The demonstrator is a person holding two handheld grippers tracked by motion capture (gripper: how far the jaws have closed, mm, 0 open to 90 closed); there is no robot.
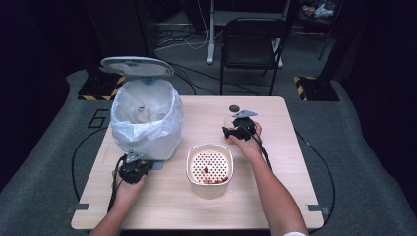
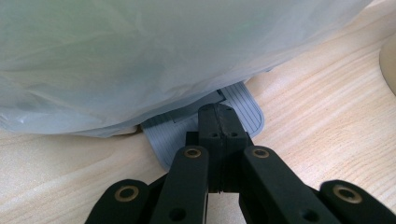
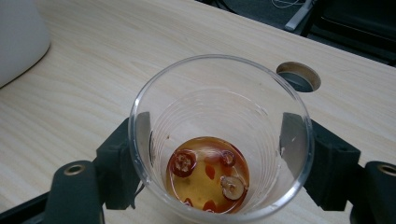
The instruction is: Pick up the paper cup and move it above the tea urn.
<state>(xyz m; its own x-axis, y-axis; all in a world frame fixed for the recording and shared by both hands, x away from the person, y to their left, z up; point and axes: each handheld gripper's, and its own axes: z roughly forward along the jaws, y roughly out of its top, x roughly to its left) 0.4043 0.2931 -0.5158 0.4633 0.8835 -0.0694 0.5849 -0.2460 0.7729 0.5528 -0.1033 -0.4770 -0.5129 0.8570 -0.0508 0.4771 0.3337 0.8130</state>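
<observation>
A white pedal bin [image 1: 147, 135] lined with a clear bag stands at the table's left, its lid [image 1: 136, 65] raised. My left gripper [image 1: 142, 166] is shut with nothing between its jaws. Its tips [image 2: 218, 112] rest on the bin's grey ribbed pedal [image 2: 245, 105], under the bulging bag [image 2: 163, 56]. A clear plastic cup [image 3: 219, 88] holds a little amber liquid and several red fruit pieces [image 3: 205, 172]. My right gripper [image 3: 217, 140] is shut on this cup, one pad against each side of its wall. In the high view the cup [image 1: 229, 121] and right gripper [image 1: 237, 129] are right of centre.
A white container [image 1: 191, 172] with a perforated strainer insert and red bits stands at the table's middle front; its side [image 3: 18, 37] is in the right gripper view. A round cable hole [image 3: 299, 76] lies just beyond the cup. A black chair [image 1: 251, 44] stands behind the table.
</observation>
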